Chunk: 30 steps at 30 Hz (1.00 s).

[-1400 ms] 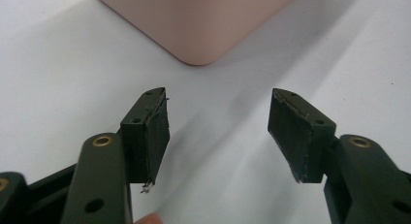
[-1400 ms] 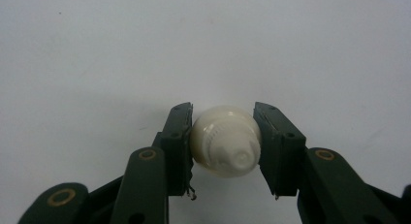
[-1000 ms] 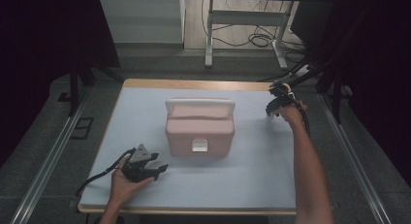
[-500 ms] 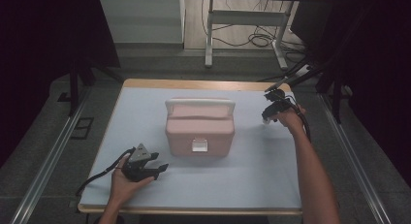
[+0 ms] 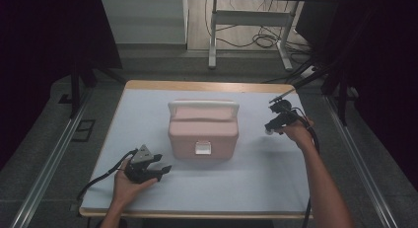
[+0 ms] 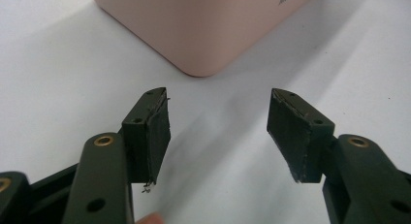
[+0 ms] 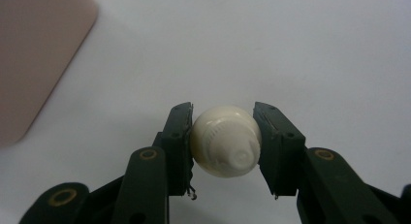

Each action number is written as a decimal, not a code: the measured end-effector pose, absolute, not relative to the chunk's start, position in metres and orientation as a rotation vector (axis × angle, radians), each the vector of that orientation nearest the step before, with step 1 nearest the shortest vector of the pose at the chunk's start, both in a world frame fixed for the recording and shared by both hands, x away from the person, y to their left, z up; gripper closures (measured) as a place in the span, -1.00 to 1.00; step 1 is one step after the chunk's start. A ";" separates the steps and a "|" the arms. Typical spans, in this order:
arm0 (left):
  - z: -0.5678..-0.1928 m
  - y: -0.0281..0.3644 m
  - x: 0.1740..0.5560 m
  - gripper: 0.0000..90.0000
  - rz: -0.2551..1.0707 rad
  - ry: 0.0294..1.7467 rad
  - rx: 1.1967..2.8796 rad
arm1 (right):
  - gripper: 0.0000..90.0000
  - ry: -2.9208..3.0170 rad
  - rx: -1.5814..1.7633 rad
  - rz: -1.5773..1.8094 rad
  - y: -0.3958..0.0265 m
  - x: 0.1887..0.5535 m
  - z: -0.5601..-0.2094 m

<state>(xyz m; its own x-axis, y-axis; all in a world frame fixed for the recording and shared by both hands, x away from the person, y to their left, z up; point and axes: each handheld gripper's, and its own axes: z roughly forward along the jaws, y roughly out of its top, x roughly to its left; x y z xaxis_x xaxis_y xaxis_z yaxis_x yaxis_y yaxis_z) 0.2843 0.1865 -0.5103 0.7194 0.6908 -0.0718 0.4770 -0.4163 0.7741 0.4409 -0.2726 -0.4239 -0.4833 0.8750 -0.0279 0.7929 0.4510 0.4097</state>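
Pink box (image 5: pixel 203 131) sits mid-table on the white mat (image 5: pixel 256 183), lid shut, white handle (image 5: pixel 203 106) along its far edge, small white latch (image 5: pixel 202 148) on the near face. All places below are taken from this box.

Right gripper (image 5: pixel 274 125): off the box's right side, apart from it, roughly level with its far half. In the right gripper view the jaws pinch a small cream-white bottle (image 7: pixel 226 140), pads pressed on both flanks. The capped end points back at the camera, so the bottle's long axis runs along the jaws (not across them). A corner of the box shows at the upper left of that view, so the box lies ahead and to the left of the held bottle.

Left gripper (image 5: pixel 156 170): just off the box's near-left corner, low on the mat. Jaws spread wide, nothing between them; the box corner (image 6: pixel 198 64) lies straight ahead past the fingertips.

Judgement: with the lid shut, the bottle cannot go in yet. The spread left gripper is nearer the latch and better placed to open the box, while the right one waits alongside.
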 end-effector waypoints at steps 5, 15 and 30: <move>-0.509 0.187 0.283 -0.09 0.334 0.889 2.088 | 0.34 2.506 1.386 0.517 -0.265 0.424 -0.424; -0.510 0.186 0.282 -0.09 0.338 0.893 2.099 | 0.34 2.596 1.265 0.526 -0.246 0.397 -0.431; -0.512 0.185 0.281 -0.09 0.341 0.895 2.111 | 0.33 2.678 1.187 0.488 -0.224 0.387 -0.455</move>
<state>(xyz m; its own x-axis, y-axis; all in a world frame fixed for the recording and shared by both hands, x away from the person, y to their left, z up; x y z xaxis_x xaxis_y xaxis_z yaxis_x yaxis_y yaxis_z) 0.2814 0.1846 -0.5120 0.7131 0.6987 -0.0582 0.4827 -0.4291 0.7634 0.3869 -0.2236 -0.4552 -0.6681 0.7437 -0.0237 0.6875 0.6293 0.3624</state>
